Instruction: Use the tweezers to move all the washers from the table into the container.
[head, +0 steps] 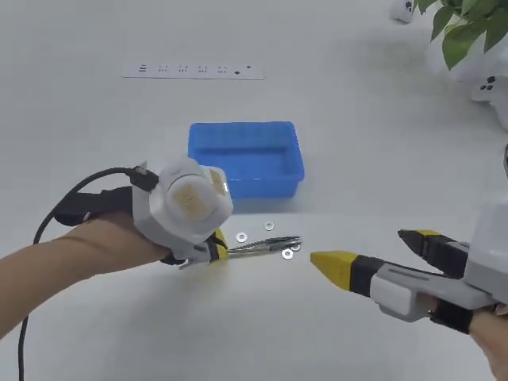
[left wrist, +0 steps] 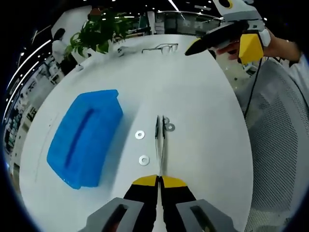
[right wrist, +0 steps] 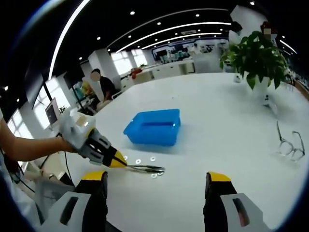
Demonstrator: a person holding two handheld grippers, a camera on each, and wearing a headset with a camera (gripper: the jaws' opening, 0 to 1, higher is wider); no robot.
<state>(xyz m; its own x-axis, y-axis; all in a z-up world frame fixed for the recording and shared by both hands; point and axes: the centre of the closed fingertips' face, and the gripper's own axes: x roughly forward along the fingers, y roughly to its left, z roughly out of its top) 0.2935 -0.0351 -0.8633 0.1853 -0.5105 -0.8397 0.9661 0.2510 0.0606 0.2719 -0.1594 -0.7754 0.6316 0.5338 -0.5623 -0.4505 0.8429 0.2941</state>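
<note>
**White table, no washers moved yet**

White table (head: 373, 135) lies under everything, and an open office is seen behind it in the gripper views. Four washers (head: 241, 236) can be counted in the head view, all on the table just in front of the container (head: 254, 187). Two lie nearer the container and two lie beside the tips of the tweezers (head: 266, 245). Nothing can be made out inside the container, so the task is judged to be at its start, with every washer left to be carried over.

The tweezers are gripped at their back end by the left gripper (head: 218, 248), whose jaws are clamped together on them. This is shown plainly in the left gripper view, where the tweezers (left wrist: 160, 142) run straight ahead from the closed yellow tips. That gripper is held low and roughly level, pointed across the table toward the person's right. The tweezer tips are brought right beside one washer (left wrist: 169, 127). Whether it is pinched between them cannot be told.

The right gripper (head: 357, 246) is held off to the right, well apart from the washers and aimed back toward the tweezers. Its jaws are spread wide, and nothing is held between them.
</note>
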